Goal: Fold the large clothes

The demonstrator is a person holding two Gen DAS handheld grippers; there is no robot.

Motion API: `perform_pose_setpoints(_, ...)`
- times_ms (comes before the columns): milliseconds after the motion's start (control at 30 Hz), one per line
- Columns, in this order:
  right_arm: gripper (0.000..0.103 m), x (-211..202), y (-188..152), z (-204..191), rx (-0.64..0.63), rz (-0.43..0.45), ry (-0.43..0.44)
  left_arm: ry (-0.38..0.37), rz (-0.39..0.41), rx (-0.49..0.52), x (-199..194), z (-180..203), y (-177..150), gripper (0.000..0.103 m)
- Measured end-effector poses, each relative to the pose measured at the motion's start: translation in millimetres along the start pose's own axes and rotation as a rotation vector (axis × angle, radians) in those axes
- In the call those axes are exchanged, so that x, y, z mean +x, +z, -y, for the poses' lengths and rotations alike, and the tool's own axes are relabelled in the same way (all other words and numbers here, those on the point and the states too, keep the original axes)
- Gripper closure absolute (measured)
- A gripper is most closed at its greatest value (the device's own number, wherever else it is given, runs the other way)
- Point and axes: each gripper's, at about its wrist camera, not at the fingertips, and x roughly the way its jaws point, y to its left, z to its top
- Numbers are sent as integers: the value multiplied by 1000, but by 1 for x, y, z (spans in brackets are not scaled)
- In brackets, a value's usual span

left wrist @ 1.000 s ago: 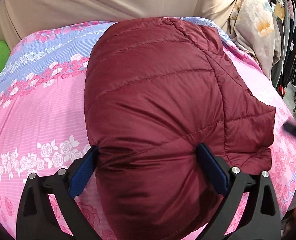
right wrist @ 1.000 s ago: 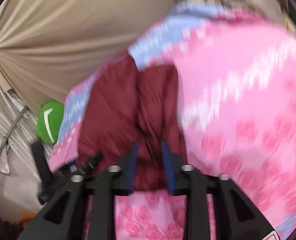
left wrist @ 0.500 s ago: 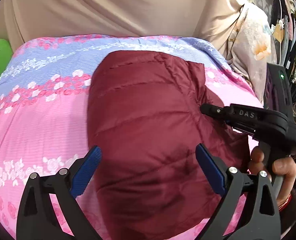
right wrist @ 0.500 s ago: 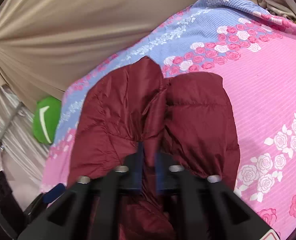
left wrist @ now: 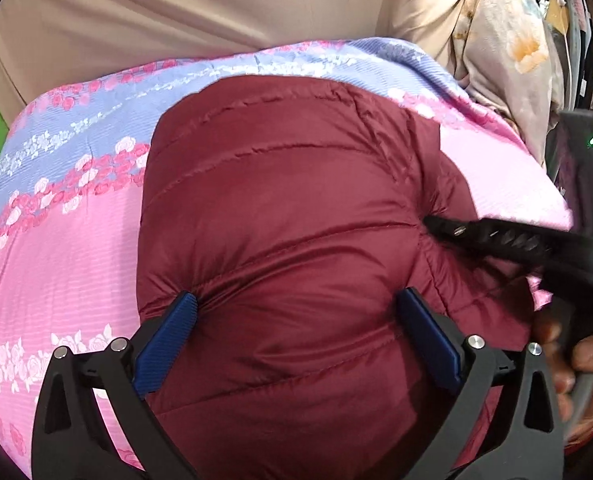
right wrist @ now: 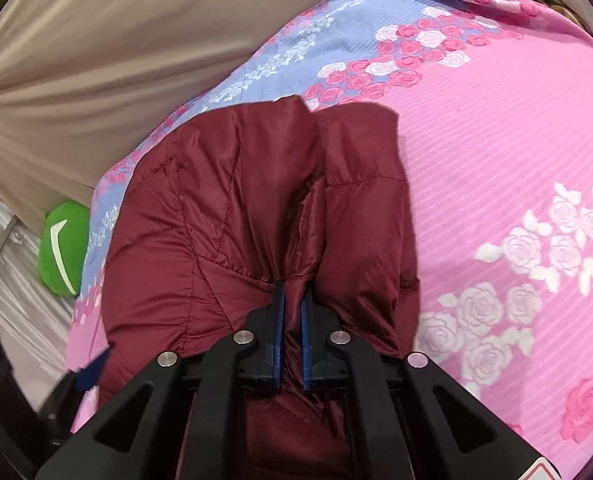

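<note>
The right gripper (right wrist: 292, 316) has just closed: a second ago its jaws stood apart in front of the maroon puffer jacket (left wrist: 296, 240), and now the blue pads are pinched on a ridge of its fabric near the side edge, with a narrow fold of cloth caught between them. In the left wrist view the same gripper (left wrist: 432, 222) shows as a black tip pressed into the jacket's right flank, where the quilting puckers around it.

The left gripper (left wrist: 296, 332) stands as wide apart as before, its jaws having opened a little further in the last half second. The near end of the jacket bulges between the pads (left wrist: 172, 332); the left pad dents the fabric, but whether this amounts to a real hold is hard to judge from this angle.

The jacket lies bundled in a compact mound on the pink and blue floral bed cover (right wrist: 496, 160). With one side now clamped, the next fold or a pull to tighten the bundle looks ready to begin.

Around it: a beige curtain (left wrist: 176, 20) behind the bed, a green cushion (right wrist: 64, 248) at the bed's far left edge, and hanging clothes (left wrist: 496, 48) to the right. Nothing else rests on the bed; the chief obstacle is the jacket's own puffiness, which may spring back open.
</note>
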Motion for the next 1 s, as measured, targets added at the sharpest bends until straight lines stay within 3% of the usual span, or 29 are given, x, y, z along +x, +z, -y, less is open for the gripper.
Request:
perform_pose_setpoints(100,86,-47,-3,-16,-42,129,-86,6,-2,-2,0,-1,-1,5)
perform_pose_setpoints(167,86,-69,-7,-33,-100,178,-69,5,0,-5,0,-2,-1,5)
perform_pose_setpoints(267,89,-75,-10,-65,-213,168,-56,13,1,-5,-1,0,0,5)
perform_pose_setpoints(367,94,-55,-11,-74,-261,143,-136,13,-2,-10,-2,-1,0,5)
perform_pose_setpoints(533,103,1,-9,-43,-221,33,-188,16,2,-8,-5,-4,-2,5)
perform_pose_setpoints(667,103,8,-6,-31,-188,1,-150,21,-3,10,-11,-1,-5,6)
perform_pose_setpoints(867,97,-33,21,-54,-223,81,-132,-103,5,-8,-57,-15,-21,6)
perform_pose_setpoints(1000,95,-22,51,-67,-236,101,-144,-169,-4,-55,-72,-21,-30,6)
